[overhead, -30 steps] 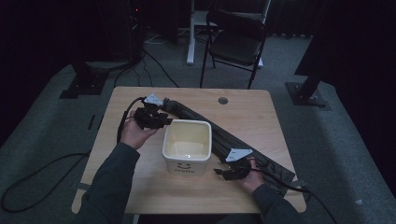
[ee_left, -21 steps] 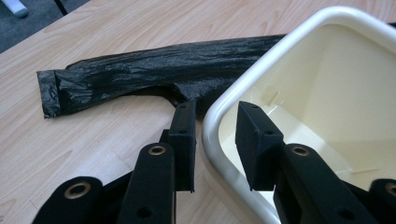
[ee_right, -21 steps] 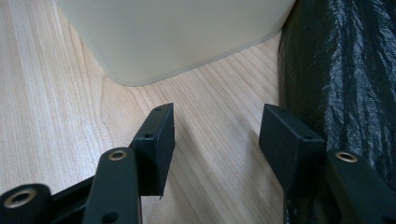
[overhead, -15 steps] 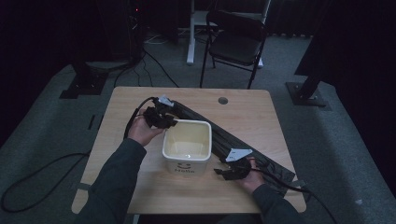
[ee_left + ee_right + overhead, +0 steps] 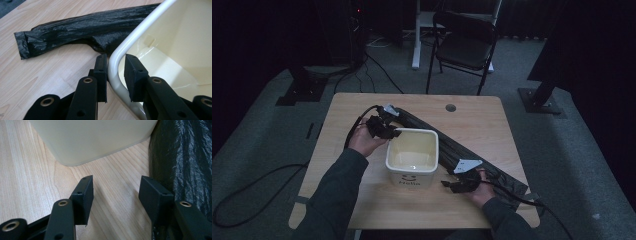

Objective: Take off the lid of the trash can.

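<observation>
While left gripper (image 5: 115,72) straddles the bin (image 5: 175,50) rim, jaws just closing in, small gap remains.
Right gripper (image 5: 115,195) open over table (image 5: 30,170), beside black bag (image 5: 185,157).

A cream square bin (image 5: 412,159) stands upright, empty, touching a flattened black bag (image 5: 75,30).

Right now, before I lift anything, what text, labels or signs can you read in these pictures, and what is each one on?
"Hello": dark print on the near outer wall of the cream bin, in the high view, under a small printed smiley face.
Black plastic bag: no print that can be seen.
Table: bare wood, no label or mark.
Left gripper and right gripper: no readable marking on the jaws.
</observation>
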A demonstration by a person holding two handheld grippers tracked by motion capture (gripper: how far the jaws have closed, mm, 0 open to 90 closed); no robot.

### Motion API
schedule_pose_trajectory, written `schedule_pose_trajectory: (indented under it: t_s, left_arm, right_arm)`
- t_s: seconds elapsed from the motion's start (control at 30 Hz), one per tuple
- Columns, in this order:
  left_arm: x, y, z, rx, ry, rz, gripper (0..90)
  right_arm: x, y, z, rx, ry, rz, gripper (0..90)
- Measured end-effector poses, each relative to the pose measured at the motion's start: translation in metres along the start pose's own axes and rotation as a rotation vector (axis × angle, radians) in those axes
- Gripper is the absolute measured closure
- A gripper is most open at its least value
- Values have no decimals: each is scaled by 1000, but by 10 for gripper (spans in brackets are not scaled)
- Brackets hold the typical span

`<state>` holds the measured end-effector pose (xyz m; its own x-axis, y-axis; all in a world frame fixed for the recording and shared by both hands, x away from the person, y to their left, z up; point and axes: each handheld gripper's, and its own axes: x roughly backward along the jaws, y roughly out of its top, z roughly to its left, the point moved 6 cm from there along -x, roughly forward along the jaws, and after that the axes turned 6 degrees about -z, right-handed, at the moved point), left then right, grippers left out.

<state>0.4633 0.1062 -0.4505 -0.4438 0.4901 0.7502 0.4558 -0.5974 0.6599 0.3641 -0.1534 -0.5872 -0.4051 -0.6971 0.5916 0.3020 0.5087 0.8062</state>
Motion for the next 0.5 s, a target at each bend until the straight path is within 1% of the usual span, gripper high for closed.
schedule_pose_trajectory:
  t_s: [0.07, 0.17, 0.27, 0.3, 0.37, 0.5]
  left_arm:
    - [1, -1, -3, 3, 13, 3, 737]
    - [3, -3, -5, 13, 15, 2, 737]
    - [4, -5, -8, 35, 21, -4, 743]
    - [4, -5, -8, 35, 21, -4, 753]
    - [5, -7, -8, 56, 7, -12, 755]
    - [6, -9, -8, 78, 2, -25, 756]
  right_arm:
    - [0, 0, 0, 0, 0, -1, 450]
    - [0, 0, 0, -1, 0, -2, 450]
    - [0, 0, 0, -2, 0, -2, 450]
    - [0, 0, 0, -2, 0, -2, 450]
    - [0, 0, 0, 5, -1, -3, 450]
    - [0, 0, 0, 5, 0, -4, 450]
